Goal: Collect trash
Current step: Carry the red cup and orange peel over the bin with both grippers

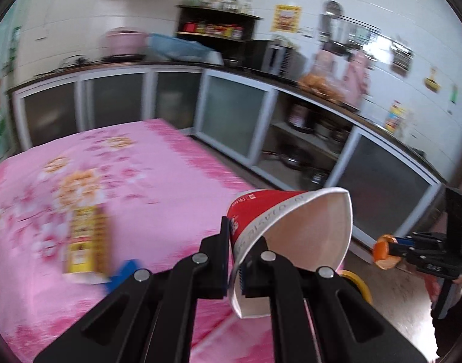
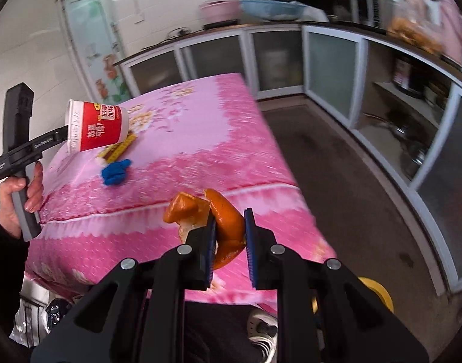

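My left gripper [image 1: 234, 243] is shut on the rim of a red and white paper cup [image 1: 291, 236], which is squashed flat and held in the air past the table's right edge. The same cup [image 2: 96, 125] shows at the left of the right wrist view, in the gripper a hand holds. My right gripper [image 2: 230, 227] is shut on a torn piece of brown bread [image 2: 228, 220], lifted over the near edge of the pink flowered tablecloth [image 2: 200, 157]. The bread [image 1: 385, 249] also appears at the right of the left wrist view. A yellow wrapper [image 1: 86, 242] and a blue crumpled scrap [image 2: 116, 171] lie on the cloth.
Grey-fronted kitchen cabinets [image 1: 231, 115] run along the wall behind and to the right, with open shelves of pots [image 1: 303, 145]. Dark floor [image 2: 336, 166] lies between table and cabinets. A yellow roll of tape [image 2: 379, 293] sits low at the right. A shoe [image 2: 261, 326] shows below.
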`<action>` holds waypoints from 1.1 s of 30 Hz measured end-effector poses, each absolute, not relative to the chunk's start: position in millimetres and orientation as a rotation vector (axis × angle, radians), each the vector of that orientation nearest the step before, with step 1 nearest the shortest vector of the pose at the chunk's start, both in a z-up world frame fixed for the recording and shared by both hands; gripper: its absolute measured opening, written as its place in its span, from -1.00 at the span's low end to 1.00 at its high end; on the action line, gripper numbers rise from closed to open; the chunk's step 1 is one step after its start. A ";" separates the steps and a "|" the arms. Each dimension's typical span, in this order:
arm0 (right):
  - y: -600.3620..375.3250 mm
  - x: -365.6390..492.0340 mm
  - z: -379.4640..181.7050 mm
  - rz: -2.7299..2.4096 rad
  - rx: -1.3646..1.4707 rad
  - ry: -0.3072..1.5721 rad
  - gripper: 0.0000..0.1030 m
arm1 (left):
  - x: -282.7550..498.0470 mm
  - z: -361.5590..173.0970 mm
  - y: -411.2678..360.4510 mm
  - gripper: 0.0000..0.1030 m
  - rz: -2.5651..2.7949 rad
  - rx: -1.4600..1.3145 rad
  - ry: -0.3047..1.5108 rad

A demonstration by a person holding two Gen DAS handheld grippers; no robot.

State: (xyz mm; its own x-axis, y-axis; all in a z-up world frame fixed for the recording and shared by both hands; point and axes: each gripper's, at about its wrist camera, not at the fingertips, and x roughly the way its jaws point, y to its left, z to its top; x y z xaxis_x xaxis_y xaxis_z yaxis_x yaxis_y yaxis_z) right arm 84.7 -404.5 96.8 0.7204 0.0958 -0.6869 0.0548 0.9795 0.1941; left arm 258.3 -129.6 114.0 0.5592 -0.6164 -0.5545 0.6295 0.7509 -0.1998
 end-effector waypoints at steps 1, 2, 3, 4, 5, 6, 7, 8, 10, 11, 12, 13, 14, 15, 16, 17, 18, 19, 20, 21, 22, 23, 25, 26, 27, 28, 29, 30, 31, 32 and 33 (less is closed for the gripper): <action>-414.8 75.3 95.8 -0.002 0.219 0.764 -0.68 | 252.9 113.6 -143.5 -0.91 -0.764 0.026 0.645; -423.2 67.5 94.3 -0.020 0.228 0.765 -0.68 | 248.9 112.8 -153.5 -0.91 -0.785 0.031 0.647; -433.9 57.4 92.3 -0.047 0.238 0.764 -0.68 | 241.7 111.6 -171.1 -0.91 -0.819 0.039 0.648; -440.8 50.6 90.3 -0.069 0.243 0.764 -0.68 | 237.1 109.7 -181.4 -0.91 -0.841 0.044 0.650; -449.7 42.7 87.7 -0.092 0.251 0.768 -0.68 | 230.0 107.7 -196.7 -0.91 -0.875 0.049 0.653; -455.6 36.5 85.3 -0.106 0.258 0.771 -0.68 | 224.9 106.0 -206.8 -0.91 -0.897 0.053 0.655; -464.9 27.9 82.3 -0.130 0.270 0.772 -0.68 | 217.8 103.9 -221.5 -0.91 -0.927 0.057 0.659; -472.7 20.9 79.5 -0.148 0.279 0.775 -0.68 | 212.0 101.6 -233.6 -0.91 -0.952 0.061 0.664; -488.1 6.5 73.2 -0.188 0.298 0.778 -0.68 | 200.4 95.8 -257.5 -0.91 -1.000 0.074 0.674; -494.9 -0.1 69.7 -0.208 0.303 0.781 -0.68 | 193.7 91.4 -271.6 -0.91 -1.024 0.085 0.682; -498.3 -5.0 66.9 -0.222 0.306 0.783 -0.68 | 190.5 89.0 -277.8 -0.91 -1.037 0.089 0.687; -506.1 -12.1 62.5 -0.244 0.317 0.786 -0.68 | 184.9 84.6 -289.0 -0.91 -1.057 0.097 0.696; -511.9 -17.0 58.9 -0.256 0.327 0.791 -0.68 | 178.8 79.4 -301.1 -0.91 -1.077 0.109 0.707; -519.5 -23.2 54.1 -0.273 0.339 0.796 -0.68 | 175.6 75.8 -308.5 -0.91 -1.088 0.117 0.714; -524.0 -27.9 50.5 -0.288 0.342 0.798 -0.68 | 171.7 71.0 -318.0 -0.91 -1.102 0.125 0.725; -528.6 -32.5 46.1 -0.309 0.336 0.801 -0.68 | 168.5 66.6 -325.6 -0.91 -1.116 0.129 0.736; -531.4 -36.1 42.2 -0.324 0.331 0.804 -0.68 | 164.2 60.6 -335.5 -0.91 -1.133 0.137 0.751; -536.4 -40.2 35.7 -0.343 0.331 0.812 -0.68 | 163.1 57.2 -341.3 -0.91 -1.144 0.147 0.760; -540.6 -43.3 29.5 -0.353 0.338 0.820 -0.68 | 158.7 51.7 -349.7 -0.91 -1.154 0.162 0.769; -543.1 -45.5 24.8 -0.360 0.345 0.826 -0.68 | 154.0 45.4 -358.7 -0.91 -1.166 0.179 0.781; -547.6 -48.1 17.3 -0.373 0.353 0.836 -0.68 | 151.8 41.1 -364.5 -0.91 -1.174 0.193 0.790; -553.3 -50.6 10.7 -0.383 0.362 0.844 -0.68 | 148.5 36.4 -371.5 -0.91 -1.181 0.206 0.797; -561.8 -53.6 -2.6 -0.393 0.394 0.863 -0.68 | 140.8 24.8 -386.2 -0.91 -1.202 0.234 0.816; -565.2 -54.8 -8.5 -0.400 0.404 0.872 -0.68 | 137.1 18.1 -394.1 -0.91 -1.211 0.247 0.827; -569.8 -56.2 -17.5 -0.408 0.419 0.886 -0.68 | 134.6 13.9 -399.0 -0.91 -1.216 0.256 0.834; -571.1 -56.7 -21.9 -0.412 0.428 0.895 -0.68 | 131.0 7.1 -407.1 -0.91 -1.225 0.271 0.844; -575.0 -57.9 -30.1 -0.419 0.445 0.908 -0.68 | 127.5 -0.2 -415.6 -0.91 -1.230 0.288 0.856; -576.8 -58.5 -34.7 -0.423 0.453 0.918 -0.68 | 126.0 -5.0 -422.5 -0.91 -1.234 0.298 0.864; -579.7 -60.4 -42.5 -0.430 0.463 0.934 -0.68 | 123.4 -12.3 -431.1 -0.91 -1.242 0.311 0.879; -581.5 -61.8 -47.8 -0.437 0.470 0.943 -0.68 | 120.8 -18.7 -437.8 -0.91 -1.245 0.324 0.890; -585.0 -63.2 -55.2 -0.443 0.481 0.956 -0.68 | 119.0 -23.4 -442.6 -0.91 -1.247 0.335 0.897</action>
